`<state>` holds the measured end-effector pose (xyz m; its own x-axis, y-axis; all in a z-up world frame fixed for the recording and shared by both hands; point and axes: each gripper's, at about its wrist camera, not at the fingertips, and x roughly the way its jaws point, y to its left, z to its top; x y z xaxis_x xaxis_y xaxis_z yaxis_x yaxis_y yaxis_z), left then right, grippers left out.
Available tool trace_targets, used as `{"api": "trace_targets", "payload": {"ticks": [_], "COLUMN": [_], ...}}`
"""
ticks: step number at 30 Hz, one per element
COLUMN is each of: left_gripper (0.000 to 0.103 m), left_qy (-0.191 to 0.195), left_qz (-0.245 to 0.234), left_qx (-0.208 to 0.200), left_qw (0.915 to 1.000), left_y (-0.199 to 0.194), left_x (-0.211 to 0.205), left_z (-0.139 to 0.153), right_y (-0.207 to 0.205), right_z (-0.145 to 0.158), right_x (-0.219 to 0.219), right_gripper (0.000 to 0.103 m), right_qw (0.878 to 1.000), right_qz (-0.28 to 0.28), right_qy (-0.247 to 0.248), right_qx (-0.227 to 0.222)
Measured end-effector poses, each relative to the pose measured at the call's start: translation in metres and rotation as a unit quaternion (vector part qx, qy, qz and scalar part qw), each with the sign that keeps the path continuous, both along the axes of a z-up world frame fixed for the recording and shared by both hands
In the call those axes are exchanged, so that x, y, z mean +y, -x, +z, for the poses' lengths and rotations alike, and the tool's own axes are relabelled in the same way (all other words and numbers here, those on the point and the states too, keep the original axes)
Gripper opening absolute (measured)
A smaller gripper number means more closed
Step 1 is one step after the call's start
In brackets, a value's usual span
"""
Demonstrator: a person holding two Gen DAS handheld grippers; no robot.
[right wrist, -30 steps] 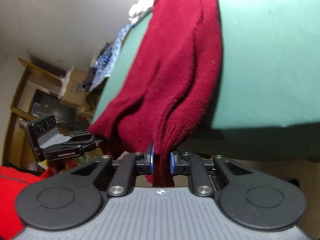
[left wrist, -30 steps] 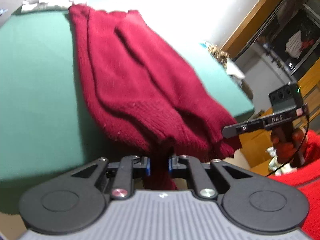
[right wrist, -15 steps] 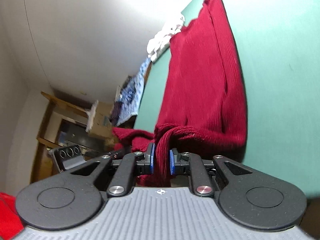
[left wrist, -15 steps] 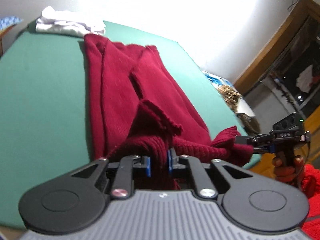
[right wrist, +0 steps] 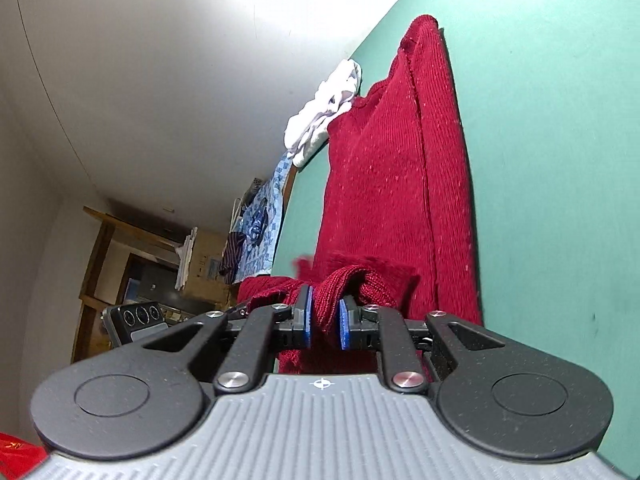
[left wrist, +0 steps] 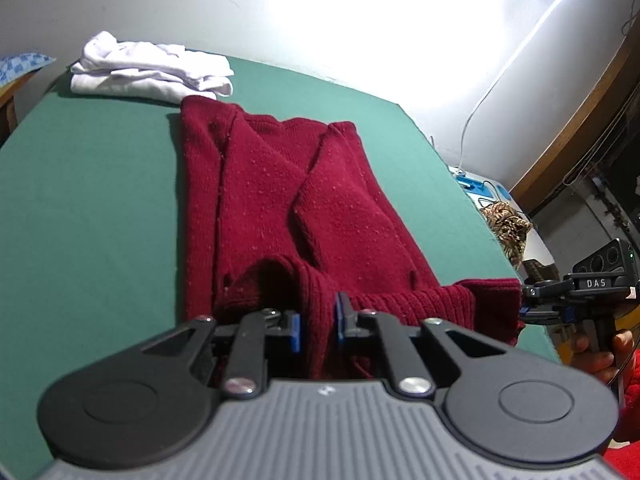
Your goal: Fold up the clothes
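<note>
Clamped on the ribbed hem of the dark red sweater (left wrist: 280,200): left hand-held gripper (left wrist: 318,322) at bottom centre of its view, right hand-held gripper (right wrist: 324,322) likewise in its own, each on one near corner, neither nearer than the other. Lifted and bunched at the bottom of both frames, with the sweater's long axis running straight away up the green worktop (left wrist: 88,200), sleeves laid inward. Beyond the far end, toward upper left, a white garment (left wrist: 148,68); likely a hem-to-shoulder fold along that axis.
</note>
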<state>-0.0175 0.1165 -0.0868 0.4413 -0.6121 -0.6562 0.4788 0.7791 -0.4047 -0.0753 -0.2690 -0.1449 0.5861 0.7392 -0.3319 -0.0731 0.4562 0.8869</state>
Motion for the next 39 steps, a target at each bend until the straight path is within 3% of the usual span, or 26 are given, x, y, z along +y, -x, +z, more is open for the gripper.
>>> {"api": "trace_targets", "payload": {"ticks": [7, 9, 10, 11, 13, 14, 16, 17, 19, 20, 23, 25, 30, 32, 33, 35, 37, 39], "left_gripper": [0.011, 0.021, 0.029, 0.03, 0.035, 0.04, 0.062, 0.068, 0.097, 0.097, 0.095, 0.077, 0.078, 0.072, 0.059, 0.041, 0.018, 0.019], "left_qy": [-0.014, -0.014, -0.011, -0.005, 0.006, 0.011, 0.033, 0.056, 0.095, 0.114, 0.088, 0.065, 0.01, -0.013, -0.024, -0.035, -0.029, -0.019], "left_qz": [0.008, -0.002, -0.005, -0.008, -0.013, -0.015, 0.004, 0.011, 0.02, 0.024, 0.015, 0.006, -0.014, -0.022, -0.026, -0.029, -0.029, -0.039], "left_qx": [0.006, 0.02, 0.031, 0.037, 0.039, 0.034, 0.003, -0.012, -0.031, -0.041, -0.04, -0.025, 0.015, 0.03, 0.038, 0.038, 0.022, 0.024], "left_qw": [0.9998, 0.9997, 0.9994, 0.9993, 0.9992, 0.9993, 0.9994, 0.9983, 0.9948, 0.9923, 0.9952, 0.9975, 0.9997, 0.9992, 0.9986, 0.9983, 0.9989, 0.9988], "left_y": [-0.022, -0.033, -0.039, -0.045, -0.056, -0.061, -0.065, -0.066, -0.063, -0.062, -0.055, -0.047, -0.028, -0.021, -0.017, -0.011, -0.006, 0.001], "left_x": [-0.011, -0.014, -0.015, -0.013, -0.009, -0.006, 0.01, 0.022, 0.041, 0.051, 0.052, 0.048, 0.038, 0.034, 0.032, 0.031, 0.033, 0.035], "left_z": [-0.004, -0.009, -0.01, -0.01, -0.003, 0.003, 0.024, 0.035, 0.046, 0.052, 0.041, 0.025, -0.013, -0.028, -0.035, -0.038, -0.026, -0.02], "right_y": [-0.025, -0.03, -0.031, -0.032, -0.025, -0.02, -0.009, -0.004, 0.004, 0.007, 0.009, 0.003, -0.001, -0.002, -0.003, -0.008, -0.009, -0.009], "right_z": [-0.007, -0.011, -0.011, -0.011, -0.002, 0.005, 0.022, 0.033, 0.052, 0.06, 0.062, 0.051, 0.031, 0.025, 0.021, 0.02, 0.026, 0.039], "right_x": [-0.003, -0.005, -0.007, -0.009, -0.014, -0.015, -0.016, -0.01, 0.006, 0.017, 0.056, 0.078, 0.109, 0.106, 0.104, 0.1, 0.097, 0.095], "right_gripper": [0.018, 0.024, 0.036, 0.043, 0.043, 0.043, 0.043, 0.043, 0.043, 0.043, 0.043, 0.043, 0.043, 0.041, 0.037, 0.012, 0.01, 0.01], "right_qw": [1.0, 0.999, 0.999, 0.998, 0.995, 0.994, 0.991, 0.989, 0.983, 0.977, 0.954, 0.947, 0.891, 0.893, 0.897, 0.902, 0.901, 0.891], "right_qz": [-0.012, -0.022, -0.037, -0.055, -0.092, -0.107, -0.132, -0.133, -0.131, -0.129, -0.12, -0.104, -0.131, -0.125, -0.122, -0.135, -0.156, -0.172], "right_qy": [0.001, 0.006, 0.011, 0.015, 0.015, 0.01, 0.008, 0.029, 0.096, 0.141, 0.253, 0.291, 0.431, 0.431, 0.423, 0.41, 0.403, 0.416], "right_qx": [0.016, 0.028, 0.034, 0.04, 0.02, 0.004, -0.032, -0.051, -0.085, -0.099, -0.105, -0.085, -0.051, -0.042, -0.033, -0.026, -0.035, -0.058]}}
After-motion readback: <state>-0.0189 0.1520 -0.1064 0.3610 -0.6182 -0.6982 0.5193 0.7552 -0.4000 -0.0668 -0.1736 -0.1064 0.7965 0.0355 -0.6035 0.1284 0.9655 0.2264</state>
